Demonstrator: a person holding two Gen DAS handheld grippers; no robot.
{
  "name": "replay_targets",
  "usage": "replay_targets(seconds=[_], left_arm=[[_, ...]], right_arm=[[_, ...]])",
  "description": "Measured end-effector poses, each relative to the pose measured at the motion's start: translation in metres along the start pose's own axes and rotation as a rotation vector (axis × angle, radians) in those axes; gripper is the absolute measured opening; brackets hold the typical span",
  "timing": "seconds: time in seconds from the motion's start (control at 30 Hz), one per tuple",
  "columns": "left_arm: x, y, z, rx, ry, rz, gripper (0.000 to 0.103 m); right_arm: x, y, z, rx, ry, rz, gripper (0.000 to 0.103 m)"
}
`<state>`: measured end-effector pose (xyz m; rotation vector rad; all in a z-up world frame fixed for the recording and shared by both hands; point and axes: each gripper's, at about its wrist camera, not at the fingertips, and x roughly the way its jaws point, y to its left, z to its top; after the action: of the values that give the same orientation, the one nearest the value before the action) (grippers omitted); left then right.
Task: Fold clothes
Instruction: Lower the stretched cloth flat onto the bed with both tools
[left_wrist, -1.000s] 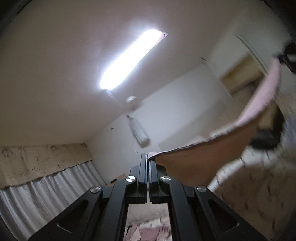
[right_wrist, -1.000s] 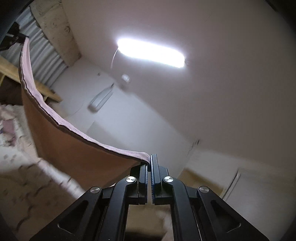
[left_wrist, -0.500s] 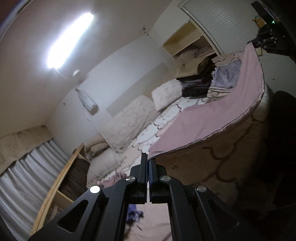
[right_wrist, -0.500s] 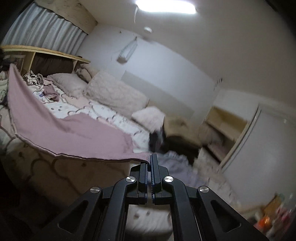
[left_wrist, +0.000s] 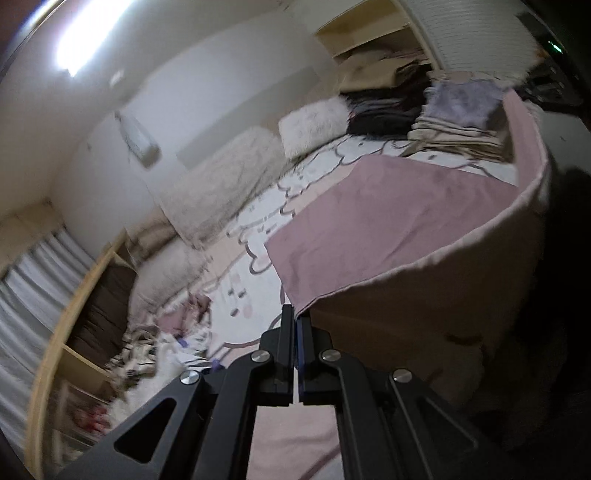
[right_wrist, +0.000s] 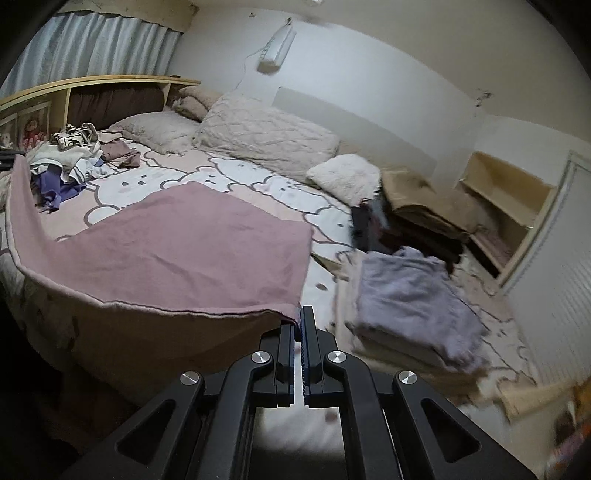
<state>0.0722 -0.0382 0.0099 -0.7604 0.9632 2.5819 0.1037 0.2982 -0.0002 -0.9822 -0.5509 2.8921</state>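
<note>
The left tool (left_wrist: 295, 314) and right tool (right_wrist: 298, 315), each clamped on a near corner of the pink cloth (right_wrist: 192, 243), hold its near edge taut left-to-right, the rest draping far onto the bed (right_wrist: 236, 173).

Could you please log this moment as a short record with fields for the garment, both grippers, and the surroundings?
garment: pink cloth, far part lying on the bed, near edge lifted
left gripper: shut on one near corner
right gripper: shut on the other near corner
folded stack: to the right of the cloth
unfolded pile: near the headboard, to the left
</note>
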Motion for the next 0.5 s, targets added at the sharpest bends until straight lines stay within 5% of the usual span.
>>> replay_targets(seconds=[0.27, 0.5], left_arm=[[0.126, 0.025, 0.017, -0.110, 0.139, -0.054, 0.002], [0.162, 0.022, 0.012, -0.134, 0.166, -0.105, 0.002]], right_arm=[[0.115, -0.006, 0.038, -0.001, 0.098, 0.079, 0.002], [0.176, -0.001, 0.050, -0.028, 0.157, 0.085, 0.002]])
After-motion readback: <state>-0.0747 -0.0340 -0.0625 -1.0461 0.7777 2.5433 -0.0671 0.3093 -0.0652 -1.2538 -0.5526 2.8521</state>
